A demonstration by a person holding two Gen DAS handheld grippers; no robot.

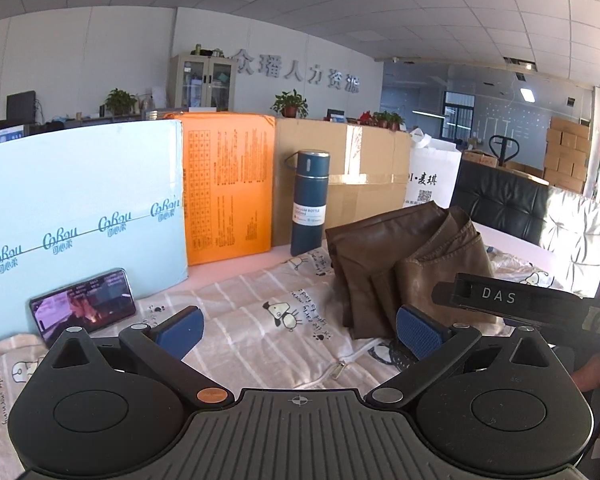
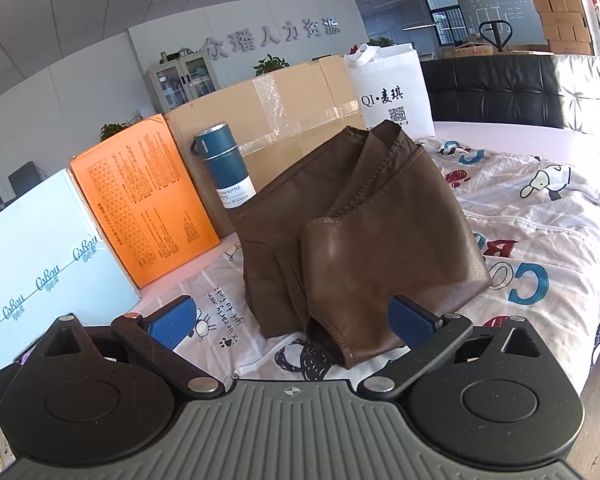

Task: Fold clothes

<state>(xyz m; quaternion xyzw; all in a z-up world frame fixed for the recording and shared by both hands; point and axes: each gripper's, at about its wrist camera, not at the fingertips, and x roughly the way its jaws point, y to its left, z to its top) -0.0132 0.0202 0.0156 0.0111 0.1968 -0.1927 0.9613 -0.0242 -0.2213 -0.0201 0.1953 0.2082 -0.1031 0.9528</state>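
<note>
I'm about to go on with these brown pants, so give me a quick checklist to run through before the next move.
1. Left gripper open and empty: ok, jaws spread, nothing between the blue pads.
2. Right gripper open and empty: ok, jaws spread wide in front of the garment.
3. Brown leather-look garment folded into a compact bundle: ok, layers stacked on the cartoon-print bedsheet.
4. Garment free of both grippers: ok, neither pinches it.
5. Upright dark-blue vacuum bottle clear of the garment: cannot tell, the garment hides its base in the right wrist view.
6. Smartphone leaning on the pale-blue box out of the way: ok.
</note>
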